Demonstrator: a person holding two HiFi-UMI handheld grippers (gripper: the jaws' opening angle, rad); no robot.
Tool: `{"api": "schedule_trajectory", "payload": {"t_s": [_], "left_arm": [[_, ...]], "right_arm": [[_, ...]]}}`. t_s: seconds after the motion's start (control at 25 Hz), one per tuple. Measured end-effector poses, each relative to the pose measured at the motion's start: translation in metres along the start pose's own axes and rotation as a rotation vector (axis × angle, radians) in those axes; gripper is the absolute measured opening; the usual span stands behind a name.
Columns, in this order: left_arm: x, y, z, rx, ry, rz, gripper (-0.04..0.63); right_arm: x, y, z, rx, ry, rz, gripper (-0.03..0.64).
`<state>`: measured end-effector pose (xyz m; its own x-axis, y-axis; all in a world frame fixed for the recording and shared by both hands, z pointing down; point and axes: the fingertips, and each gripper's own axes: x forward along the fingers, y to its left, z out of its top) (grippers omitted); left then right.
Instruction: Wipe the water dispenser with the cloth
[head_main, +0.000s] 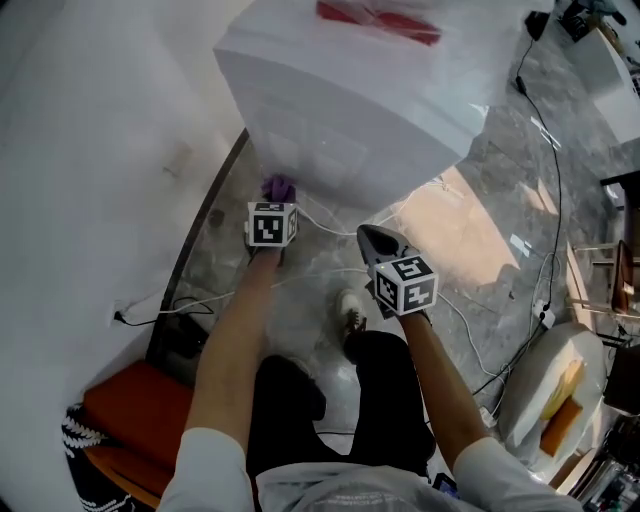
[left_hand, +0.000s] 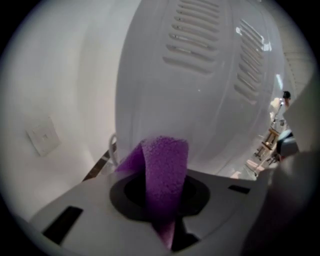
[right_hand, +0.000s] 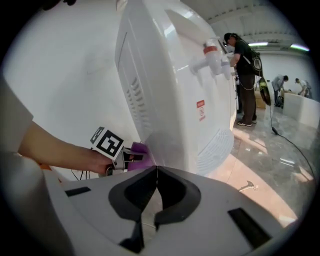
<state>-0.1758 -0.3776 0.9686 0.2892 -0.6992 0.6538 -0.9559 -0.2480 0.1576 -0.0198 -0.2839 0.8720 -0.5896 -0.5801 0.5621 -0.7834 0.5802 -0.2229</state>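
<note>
Left gripper view: nearest me, my left gripper (left_hand: 164, 200) is clamped on the purple cloth (left_hand: 165, 160), which stands up between its jaws. Just past it, the cloth meets the vented side of the white water dispenser (left_hand: 200, 90). My right gripper (right_hand: 156, 175) is pinched together on nothing, hovering beside that same side.

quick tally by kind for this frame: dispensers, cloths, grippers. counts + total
water dispenser, white: 1
cloth, purple: 1
grippers: 2 (left gripper shut on the cloth, right gripper shut with nothing in it)
total: 4
</note>
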Motion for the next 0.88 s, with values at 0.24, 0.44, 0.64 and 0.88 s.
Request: {"api": "schedule_trajectory", "payload": {"t_s": [0.24,0.44,0.64,0.88], "left_arm": [[-0.004,-0.07,-0.007,0.073,-0.007,-0.048,0.055],[-0.029,-0.135,0.013,0.16,-0.038,-0.124,0.055],[-0.056,-0.184,0.031,0.178,-0.049,-0.224,0.055],[-0.142,-0.261,0.09,0.326,-0.222,-0.442,0.055]], "right_arm": [[-0.053,-0.022,-0.005,0.084,-0.021,-0.085,0.014],[-0.116,-0.033,0.0,0.147,-0.037,-0.157,0.014],[-0.177,-0.024,0.011,0.163,-0.042,-0.21,0.014],[-0.236,-0.008,0.048,0.136,-0.059,-0.252,0.014]]}}
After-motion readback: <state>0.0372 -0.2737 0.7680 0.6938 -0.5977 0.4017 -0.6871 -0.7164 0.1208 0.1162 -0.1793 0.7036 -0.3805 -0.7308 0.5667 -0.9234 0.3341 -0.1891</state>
